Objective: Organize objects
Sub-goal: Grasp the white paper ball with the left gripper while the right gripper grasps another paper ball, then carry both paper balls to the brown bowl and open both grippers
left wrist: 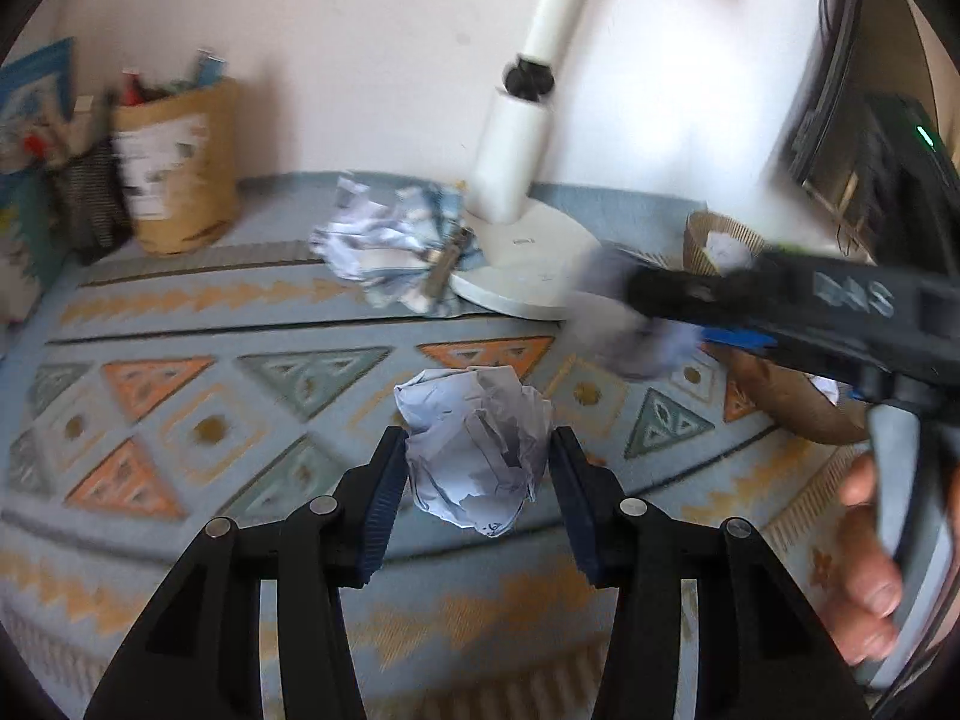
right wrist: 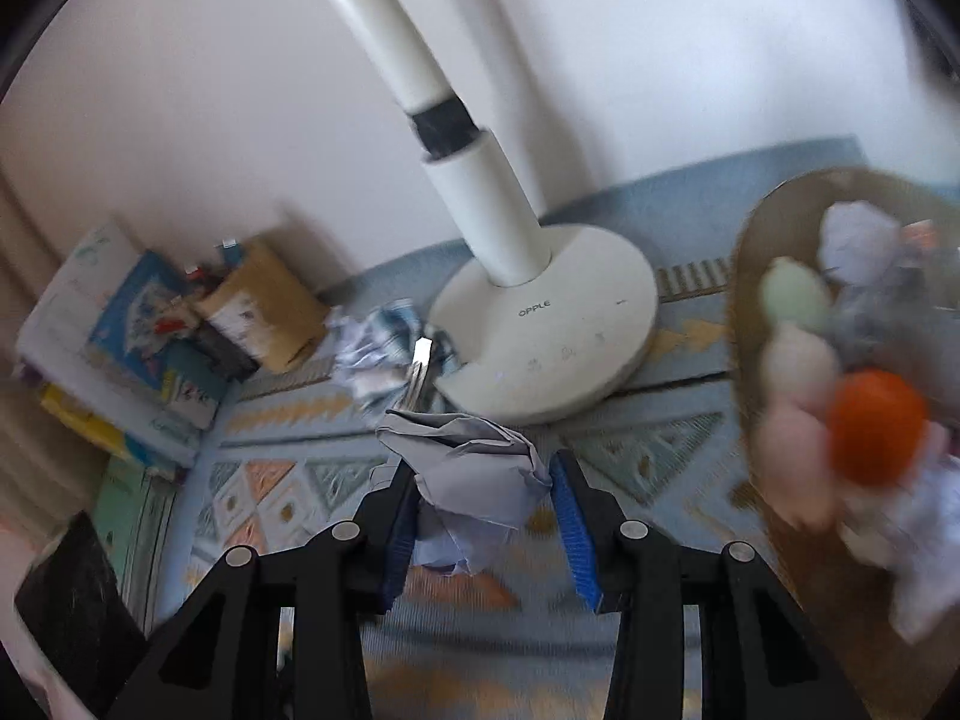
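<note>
My left gripper is shut on a crumpled white paper ball, held above the patterned cloth. My right gripper is shut on another crumpled paper ball; it also shows blurred in the left wrist view. A brown paper basket at the right holds paper balls, pale round items and an orange ball. A heap of crumpled paper with a metal clip lies by the lamp base.
A white lamp stands on its round base at the back middle. A brown paper bag of pens and stacked books sit at the back left. Dark electronics stand at the right.
</note>
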A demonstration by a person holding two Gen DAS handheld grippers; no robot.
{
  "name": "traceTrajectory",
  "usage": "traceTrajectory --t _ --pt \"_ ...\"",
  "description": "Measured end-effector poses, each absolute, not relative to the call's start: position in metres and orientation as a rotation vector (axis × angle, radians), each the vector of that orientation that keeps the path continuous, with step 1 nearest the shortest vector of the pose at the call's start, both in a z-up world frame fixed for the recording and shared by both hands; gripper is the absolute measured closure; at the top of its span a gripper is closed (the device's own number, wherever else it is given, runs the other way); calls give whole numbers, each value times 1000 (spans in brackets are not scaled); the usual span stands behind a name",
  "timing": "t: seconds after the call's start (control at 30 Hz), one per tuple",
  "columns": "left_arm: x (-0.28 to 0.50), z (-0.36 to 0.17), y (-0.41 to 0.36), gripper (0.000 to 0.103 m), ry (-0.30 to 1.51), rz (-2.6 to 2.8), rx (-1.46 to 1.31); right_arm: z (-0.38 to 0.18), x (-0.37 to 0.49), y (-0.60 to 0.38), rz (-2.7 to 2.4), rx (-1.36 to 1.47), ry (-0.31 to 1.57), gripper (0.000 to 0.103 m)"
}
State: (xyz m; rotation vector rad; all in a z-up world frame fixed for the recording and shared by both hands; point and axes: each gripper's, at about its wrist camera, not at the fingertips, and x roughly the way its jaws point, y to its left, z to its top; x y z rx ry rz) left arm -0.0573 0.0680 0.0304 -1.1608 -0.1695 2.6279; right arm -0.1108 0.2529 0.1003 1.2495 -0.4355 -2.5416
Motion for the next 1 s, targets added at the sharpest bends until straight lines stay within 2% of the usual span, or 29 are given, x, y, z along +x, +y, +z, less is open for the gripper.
traceTrajectory --t 0.13,0.33,0.4,0.43,0.53,0.6,0.67,0.83,1.0 --pt "-20 34 37 58 -172 2751 -1159 97 -46 258 -2527 1239 -282 61" --pt "7 23 21 56 -124 2909 -1118 66 5 262 -2470 1227 -253 59" --pt "13 28 23 53 -79 2985 -1056 60 12 263 -2507 1181 -246 48" --pt "13 29 22 51 -83 2994 -1035 56 15 265 -2536 1169 -252 39" --pt "6 24 20 51 -83 2973 -1112 49 21 277 -2540 1158 -372 37" --pt "6 24 21 51 -71 2969 -1117 55 28 282 -2582 1080 -366 28" --pt "7 24 22 51 -58 2972 -1114 58 30 283 -2591 1065 -357 7" --pt "6 22 20 51 -90 2950 -1121 54 26 283 -2511 1100 -381 6" --pt "6 22 19 51 -98 2943 -1123 43 19 265 -2398 1199 -296 5"
